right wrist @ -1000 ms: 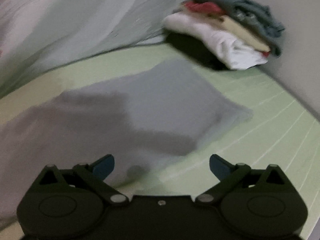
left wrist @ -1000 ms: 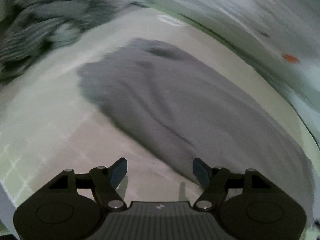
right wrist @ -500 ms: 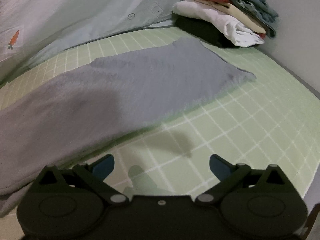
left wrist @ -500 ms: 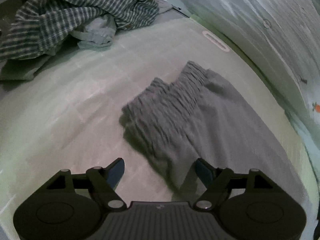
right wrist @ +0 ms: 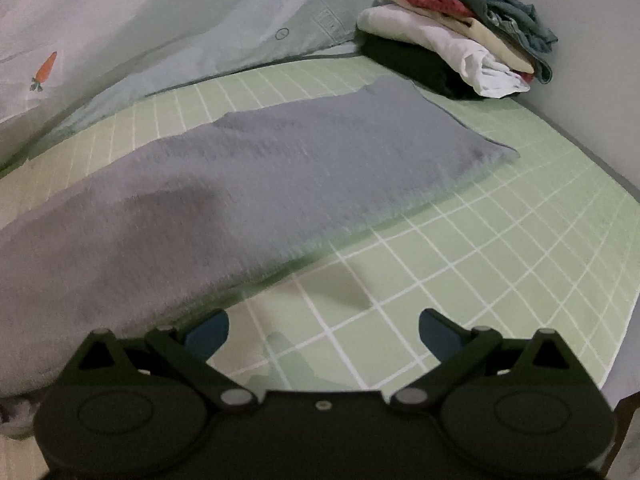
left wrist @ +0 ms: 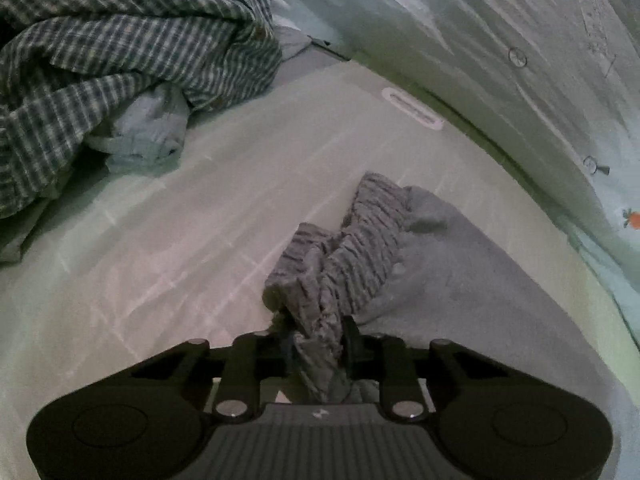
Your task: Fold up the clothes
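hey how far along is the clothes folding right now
Done: a folded stack sits at the mat's corner. In hand: the left tongs are closing on the grey garment's ribbed waistband; the right tongs are open and empty. Left: folding it, then the checked shirt pile.

We see a plain grey garment [right wrist: 280,168] with a darker-ribbed grey waistband [left wrist: 344,256] on a pale green mat [right wrist: 500,240] ruled with a white grid, and a pale mint sheet [right wrist: 180,12] with a small orange carrot print [right wrist: 45,70] across the top of the frame. In the upper left of the left wrist view lies a dark-and-white checked shirt [left wrist: 120,48] over a pale blue cloth [left wrist: 148,128]. In the upper right of the right wrist view, the folded stack [right wrist: 460,36] shows teal, red, cream, white and black layers, and both black grippers carry blue fingertips [right wrist: 208,332].
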